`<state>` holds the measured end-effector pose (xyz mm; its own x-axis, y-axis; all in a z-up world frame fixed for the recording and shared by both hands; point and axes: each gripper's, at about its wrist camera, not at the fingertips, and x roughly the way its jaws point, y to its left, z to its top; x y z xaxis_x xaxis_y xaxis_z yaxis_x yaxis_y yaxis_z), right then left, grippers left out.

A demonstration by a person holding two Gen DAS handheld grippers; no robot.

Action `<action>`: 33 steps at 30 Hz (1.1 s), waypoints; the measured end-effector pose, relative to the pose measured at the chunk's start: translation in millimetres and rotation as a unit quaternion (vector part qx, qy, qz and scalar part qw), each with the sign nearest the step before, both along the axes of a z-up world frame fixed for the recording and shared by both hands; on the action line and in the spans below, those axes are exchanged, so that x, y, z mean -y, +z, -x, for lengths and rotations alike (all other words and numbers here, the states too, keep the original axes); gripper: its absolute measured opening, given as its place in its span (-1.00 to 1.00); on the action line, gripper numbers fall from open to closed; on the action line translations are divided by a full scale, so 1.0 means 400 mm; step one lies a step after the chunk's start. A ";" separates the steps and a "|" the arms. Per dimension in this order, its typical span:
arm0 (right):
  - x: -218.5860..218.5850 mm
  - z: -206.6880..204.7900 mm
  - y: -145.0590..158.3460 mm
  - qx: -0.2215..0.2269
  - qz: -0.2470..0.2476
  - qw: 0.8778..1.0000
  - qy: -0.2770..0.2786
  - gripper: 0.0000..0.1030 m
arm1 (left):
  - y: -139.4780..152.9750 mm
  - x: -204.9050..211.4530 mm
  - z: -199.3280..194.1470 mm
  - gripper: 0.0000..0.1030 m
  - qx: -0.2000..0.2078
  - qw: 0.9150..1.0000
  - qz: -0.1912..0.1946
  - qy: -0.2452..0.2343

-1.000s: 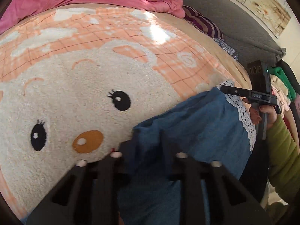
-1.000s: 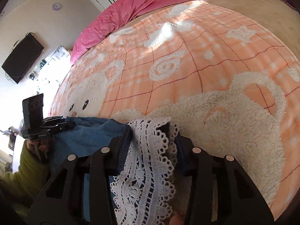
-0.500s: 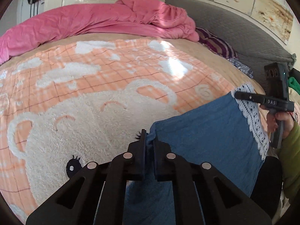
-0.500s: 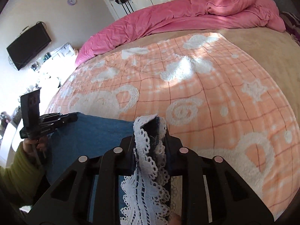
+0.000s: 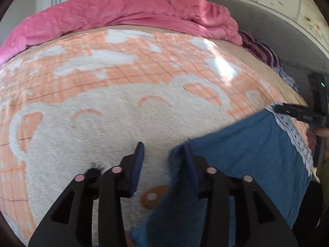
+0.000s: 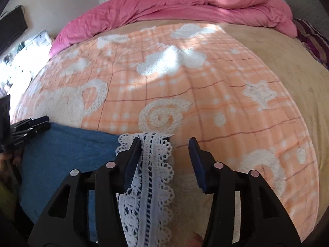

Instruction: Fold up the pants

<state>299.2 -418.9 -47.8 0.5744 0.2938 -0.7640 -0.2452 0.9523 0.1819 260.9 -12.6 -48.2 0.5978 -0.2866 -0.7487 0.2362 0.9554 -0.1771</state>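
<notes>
Both the left gripper [image 5: 163, 147] and right gripper [image 6: 164, 142] are opening, jaws apart, blue lace-trimmed pants [image 5: 250, 154] draped loosely against 1 finger of each.

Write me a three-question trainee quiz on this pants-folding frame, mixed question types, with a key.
1. True or false: the right gripper has its pads pressed shut on the lace trim.
2. Multiple choice: the blue pants lie on A) a bare wooden floor, B) an orange-and-white blanket, C) a glass table.
3. Fill in: heaped at the far end of the bed is a ____ duvet.

Key: 1 false, both grippers' jaws are opening, and the lace touches only one finger; 2 B; 3 pink.
</notes>
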 end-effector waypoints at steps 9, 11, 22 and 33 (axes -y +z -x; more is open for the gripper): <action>0.145 0.257 0.093 0.023 -0.128 0.990 -0.055 0.03 | 0.114 -0.097 0.110 -0.24 0.066 0.995 -0.016 0.071; 0.161 0.316 0.081 0.010 -0.169 0.984 -0.059 0.06 | 0.144 -0.108 0.155 -0.23 0.074 0.994 -0.013 0.076; 0.126 0.385 -0.041 -0.099 -0.227 0.966 -0.068 0.11 | 0.137 -0.170 0.410 0.00 0.045 0.993 0.012 0.106; 0.064 0.379 -0.074 -0.094 -0.211 0.971 -0.056 -0.65 | 0.129 -0.188 0.356 0.00 0.004 0.990 0.076 0.116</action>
